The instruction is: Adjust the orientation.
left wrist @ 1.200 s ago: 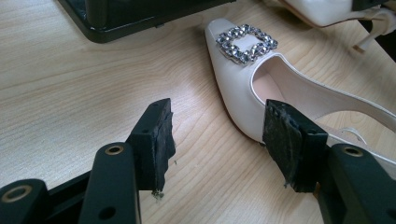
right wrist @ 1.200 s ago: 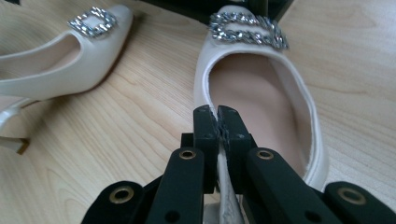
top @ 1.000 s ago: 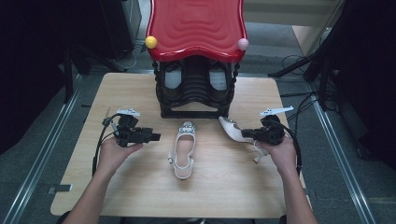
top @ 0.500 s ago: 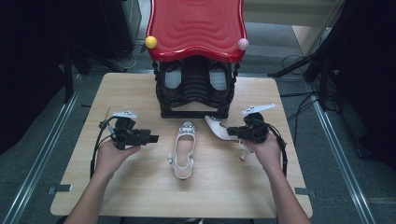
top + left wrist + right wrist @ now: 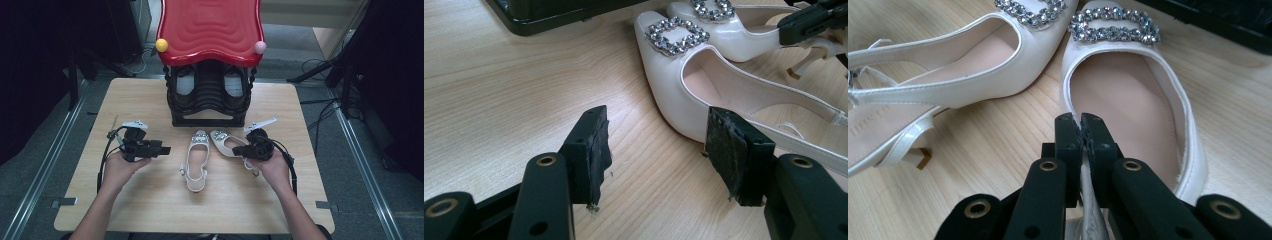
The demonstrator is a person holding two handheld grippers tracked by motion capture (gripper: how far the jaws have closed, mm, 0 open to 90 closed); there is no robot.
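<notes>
Two white slingback heels with rhinestone buckles are in the middle of the table. One heel (image 5: 195, 162) (image 5: 724, 95) (image 5: 973, 70) lies flat with its toe toward the rack. My right gripper (image 5: 239, 150) (image 5: 1081, 131) is shut on the side rim of the other heel (image 5: 223, 141) (image 5: 1128, 95), whose toe is close beside the first one's toe. My left gripper (image 5: 164, 150) (image 5: 656, 150) stands open just left of the lying heel, nothing between its jaws. The left gripper view also catches the held heel (image 5: 734, 27) and the right gripper (image 5: 811, 20) at its top right.
A black shoe rack (image 5: 210, 102) with a wavy red top (image 5: 210, 30) stands at the table's far middle, dark shoes (image 5: 186, 84) inside. A yellow ball (image 5: 161, 45) and a pink ball (image 5: 260, 47) sit on its front corners. Bare wood lies left and near.
My right gripper has carried its heel leftward until it is beside the lying heel. The left gripper has barely moved and stays open.
</notes>
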